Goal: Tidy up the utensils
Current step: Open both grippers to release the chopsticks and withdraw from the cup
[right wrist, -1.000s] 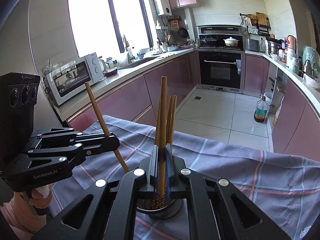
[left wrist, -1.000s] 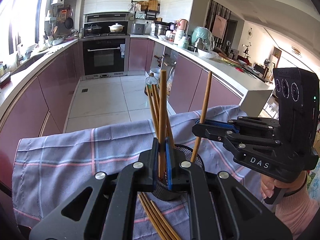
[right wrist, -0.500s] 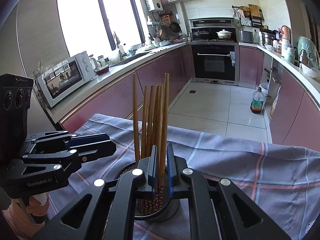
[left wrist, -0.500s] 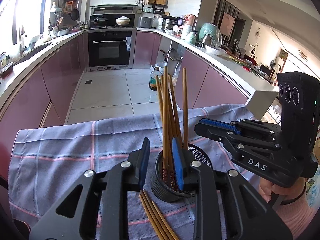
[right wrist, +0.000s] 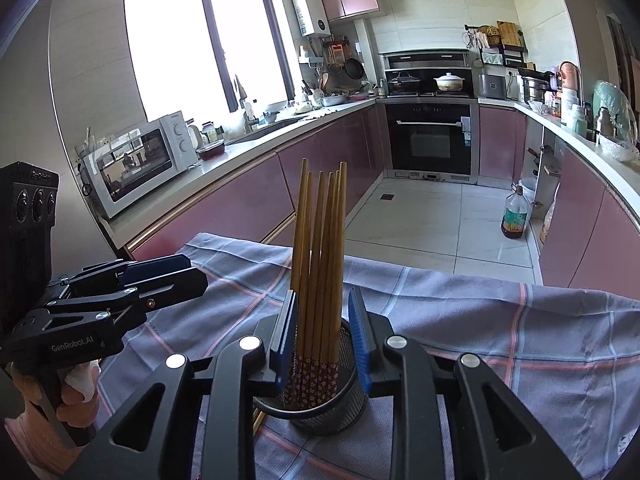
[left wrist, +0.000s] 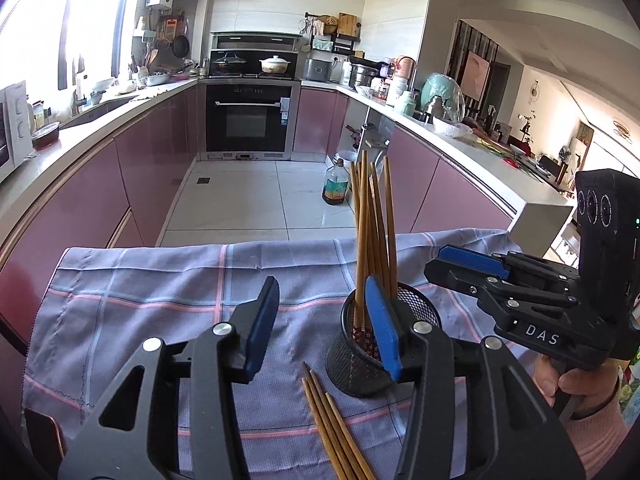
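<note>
A black mesh cup [left wrist: 352, 368] stands on the checked cloth and holds several wooden chopsticks [left wrist: 374, 232] upright. Three loose chopsticks [left wrist: 332, 428] lie on the cloth in front of the cup. My left gripper [left wrist: 322, 324] is low, just left of the cup. Its jaws are opening, with only cloth between them. In the right wrist view my right gripper [right wrist: 323, 336] straddles the chopsticks [right wrist: 320, 248] above the cup [right wrist: 344, 404]. Its jaws are opening and the pads do not press on the sticks. Each gripper shows in the other's view: right gripper [left wrist: 448, 268], left gripper [right wrist: 176, 276].
The blue-grey checked cloth [left wrist: 160, 300] covers the table, and its far edge drops to the kitchen floor. An oil bottle [left wrist: 335, 184] stands on the floor beyond. Pink cabinets line both sides. A microwave [right wrist: 136, 160] sits on the left counter. A hand [left wrist: 576, 380] holds the right gripper.
Both grippers were shut on a chopstick each above the cup. Both have let go, the sticks now stand in the cup, and the left gripper has shifted left and lower.
</note>
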Action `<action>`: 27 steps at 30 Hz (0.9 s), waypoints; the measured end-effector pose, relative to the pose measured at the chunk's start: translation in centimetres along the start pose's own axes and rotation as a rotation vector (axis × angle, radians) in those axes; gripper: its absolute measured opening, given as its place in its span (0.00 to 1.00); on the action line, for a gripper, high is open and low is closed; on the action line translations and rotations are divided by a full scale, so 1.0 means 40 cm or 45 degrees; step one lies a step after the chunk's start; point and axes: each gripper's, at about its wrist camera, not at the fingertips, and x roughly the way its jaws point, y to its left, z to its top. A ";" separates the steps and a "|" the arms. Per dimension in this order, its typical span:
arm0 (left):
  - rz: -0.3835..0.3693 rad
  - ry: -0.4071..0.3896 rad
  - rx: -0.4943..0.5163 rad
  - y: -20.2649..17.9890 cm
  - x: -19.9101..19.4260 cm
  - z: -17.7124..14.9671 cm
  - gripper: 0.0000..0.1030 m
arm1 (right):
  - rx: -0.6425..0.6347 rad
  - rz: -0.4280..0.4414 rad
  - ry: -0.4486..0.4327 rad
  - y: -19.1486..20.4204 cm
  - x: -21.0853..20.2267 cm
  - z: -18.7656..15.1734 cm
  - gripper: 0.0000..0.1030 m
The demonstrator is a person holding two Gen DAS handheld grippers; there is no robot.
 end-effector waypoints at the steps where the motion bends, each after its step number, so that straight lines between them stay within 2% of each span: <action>1: 0.008 -0.007 -0.001 0.003 -0.006 -0.006 0.50 | -0.003 0.004 -0.005 0.003 -0.005 -0.003 0.27; 10: 0.068 -0.069 -0.013 0.014 -0.067 -0.060 0.57 | -0.015 0.037 -0.038 0.030 -0.049 -0.032 0.30; 15: 0.098 -0.066 -0.009 0.019 -0.093 -0.096 0.58 | -0.060 0.083 -0.036 0.066 -0.075 -0.064 0.33; 20: 0.124 -0.032 -0.016 0.033 -0.102 -0.142 0.59 | -0.098 0.140 0.031 0.104 -0.071 -0.119 0.35; 27: 0.153 0.044 -0.032 0.064 -0.090 -0.208 0.59 | -0.065 0.170 0.189 0.119 -0.019 -0.216 0.35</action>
